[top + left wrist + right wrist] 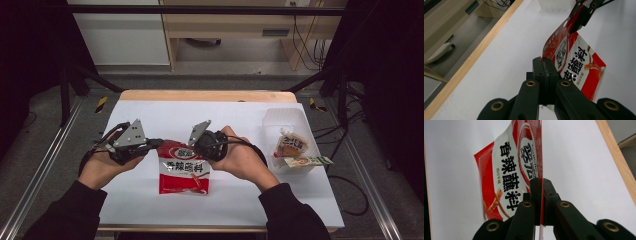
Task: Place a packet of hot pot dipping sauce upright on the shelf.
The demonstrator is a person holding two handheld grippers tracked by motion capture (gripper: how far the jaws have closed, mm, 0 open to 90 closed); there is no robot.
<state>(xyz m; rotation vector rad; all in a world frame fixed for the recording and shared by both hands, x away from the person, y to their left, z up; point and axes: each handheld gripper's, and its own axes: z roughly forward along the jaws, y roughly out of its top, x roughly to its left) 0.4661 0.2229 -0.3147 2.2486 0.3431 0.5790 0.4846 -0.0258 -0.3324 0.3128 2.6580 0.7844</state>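
Claws [161, 144] on red packet [183, 171], tray [285, 116] rightward.

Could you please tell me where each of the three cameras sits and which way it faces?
High view: above the person's side, looking forward and down on the white table; both forearms, left gripper and right gripper show.
Left gripper view: rides that gripper, looking along its shut jaws at the red-and-white printed snack pouch.
Right gripper view: rides its gripper, jaws clamping the pouch's top edge.
All three share the pouch.
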